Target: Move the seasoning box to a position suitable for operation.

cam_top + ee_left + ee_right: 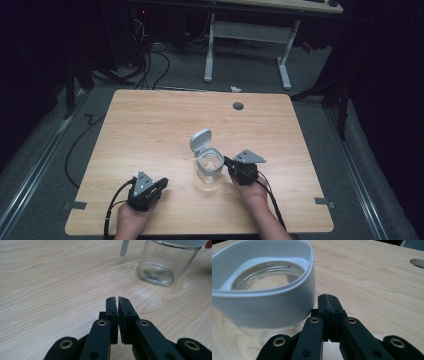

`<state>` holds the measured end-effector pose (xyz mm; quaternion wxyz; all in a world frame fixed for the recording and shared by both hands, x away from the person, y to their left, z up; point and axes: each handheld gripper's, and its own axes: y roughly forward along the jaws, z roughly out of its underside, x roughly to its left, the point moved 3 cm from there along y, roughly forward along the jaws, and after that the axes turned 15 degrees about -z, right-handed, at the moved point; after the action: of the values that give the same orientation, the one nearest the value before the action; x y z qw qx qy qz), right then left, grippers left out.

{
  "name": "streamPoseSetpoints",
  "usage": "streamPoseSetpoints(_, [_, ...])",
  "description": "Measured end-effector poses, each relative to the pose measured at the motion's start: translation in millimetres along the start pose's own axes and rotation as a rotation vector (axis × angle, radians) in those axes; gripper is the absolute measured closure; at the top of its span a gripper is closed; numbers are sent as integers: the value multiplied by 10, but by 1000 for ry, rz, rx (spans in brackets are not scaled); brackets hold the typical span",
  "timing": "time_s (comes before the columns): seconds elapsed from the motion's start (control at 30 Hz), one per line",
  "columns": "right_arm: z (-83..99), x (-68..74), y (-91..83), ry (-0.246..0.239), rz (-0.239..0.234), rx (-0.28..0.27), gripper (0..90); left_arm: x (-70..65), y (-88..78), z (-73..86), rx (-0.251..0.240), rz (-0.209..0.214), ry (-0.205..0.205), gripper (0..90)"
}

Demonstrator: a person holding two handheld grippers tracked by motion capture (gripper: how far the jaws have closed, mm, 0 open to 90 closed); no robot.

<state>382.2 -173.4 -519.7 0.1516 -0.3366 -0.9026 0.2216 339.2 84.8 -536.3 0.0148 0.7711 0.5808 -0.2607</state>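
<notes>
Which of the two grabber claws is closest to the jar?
The right gripper. Its shut jaws sit right beside the glass jar's white collar. The left gripper, also shut, sits farther away on the table.

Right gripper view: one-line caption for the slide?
Right gripper, fingers shut and empty, beside the white collar of an open glass jar on the wooden table.

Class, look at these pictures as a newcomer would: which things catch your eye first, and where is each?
A clear glass jar with a grey collar and its flip lid standing open sits near the middle of the wooden table. The right gripper rests shut beside its rim; the left gripper lies shut, nearer the front edge.
</notes>
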Motion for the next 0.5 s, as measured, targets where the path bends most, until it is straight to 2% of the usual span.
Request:
streamPoseSetpoints(0.17, [67,147,-45,-24,-2,-3,900,-16,-1,11,4,5,4,864])
streamPoseSetpoints(0.5, [153,309,-142,-13,-13,-30,900,-43,0,27,8,12,2,855])
